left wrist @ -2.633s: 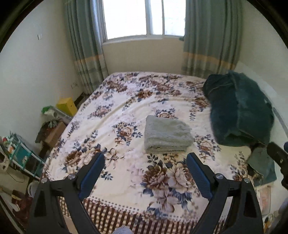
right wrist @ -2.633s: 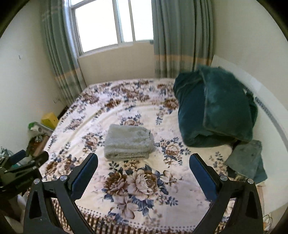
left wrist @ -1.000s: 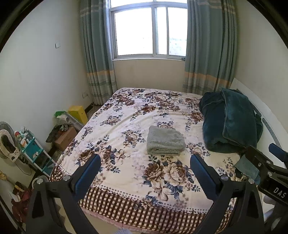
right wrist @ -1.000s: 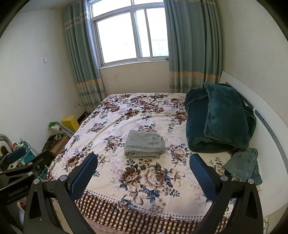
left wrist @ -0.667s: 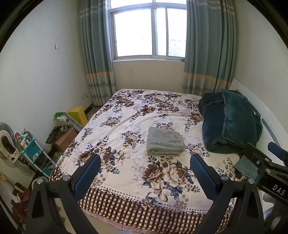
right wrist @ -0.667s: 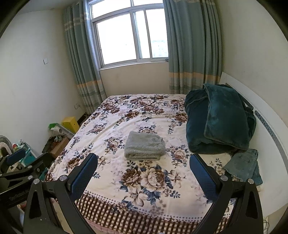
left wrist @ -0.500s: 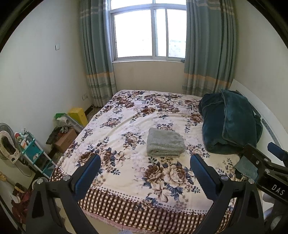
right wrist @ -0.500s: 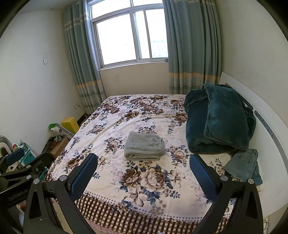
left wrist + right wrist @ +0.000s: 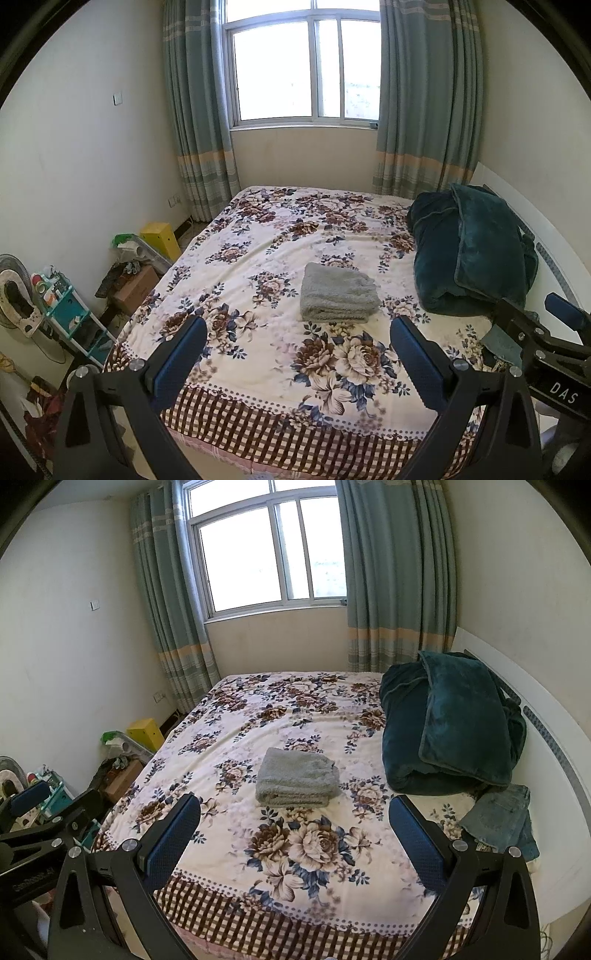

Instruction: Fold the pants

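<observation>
Grey pants (image 9: 338, 292) (image 9: 295, 777) lie folded into a compact rectangle in the middle of the floral bed (image 9: 258, 354) (image 9: 236, 834). My left gripper (image 9: 295, 360) hangs open off the bed's near edge, well short of the pants, nothing between its blue pads. My right gripper (image 9: 293, 838) is open too, at the same distance from the bed. Each gripper shows in the other's view: the right one (image 9: 546, 332) at the right edge, the left one (image 9: 44, 812) at the left edge.
A dark teal blanket (image 9: 450, 723) is piled at the right side of the bed beside the white headboard (image 9: 546, 731). Blue jeans (image 9: 502, 819) lie near it. Boxes and a small shelf (image 9: 70, 314) crowd the floor on the left. A window with curtains (image 9: 306, 70) is behind.
Both grippers have drawn back and upward from the bed since 2.6 s ago, so the folded pants look smaller and farther. Over the last second the view has barely shifted.
</observation>
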Tool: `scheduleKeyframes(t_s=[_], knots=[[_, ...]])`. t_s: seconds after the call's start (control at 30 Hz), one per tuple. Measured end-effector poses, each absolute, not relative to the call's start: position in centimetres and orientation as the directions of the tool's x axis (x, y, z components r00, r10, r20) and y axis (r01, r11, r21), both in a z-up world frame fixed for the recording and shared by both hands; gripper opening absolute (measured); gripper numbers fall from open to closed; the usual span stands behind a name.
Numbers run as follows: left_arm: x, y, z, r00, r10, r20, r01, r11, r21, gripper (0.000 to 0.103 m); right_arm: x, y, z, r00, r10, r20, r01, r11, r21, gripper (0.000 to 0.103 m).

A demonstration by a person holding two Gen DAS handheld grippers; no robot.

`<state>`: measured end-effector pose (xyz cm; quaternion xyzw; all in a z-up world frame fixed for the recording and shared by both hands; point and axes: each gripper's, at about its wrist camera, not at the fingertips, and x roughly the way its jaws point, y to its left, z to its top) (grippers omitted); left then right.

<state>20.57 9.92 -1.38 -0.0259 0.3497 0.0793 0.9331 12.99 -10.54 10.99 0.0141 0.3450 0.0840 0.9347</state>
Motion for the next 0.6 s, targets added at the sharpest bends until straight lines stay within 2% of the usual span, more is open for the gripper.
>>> scheduleKeyframes(t_s=[0.6], knots=[[20.64, 9.52, -1.25, 0.745, 0.126, -0.655, -0.162, 0.987, 0.006, 0.101, 12.36, -11.01, 10.79, 0.751, 0.154, -0.642, -0.136, 0.988, 0.077, 0.103]])
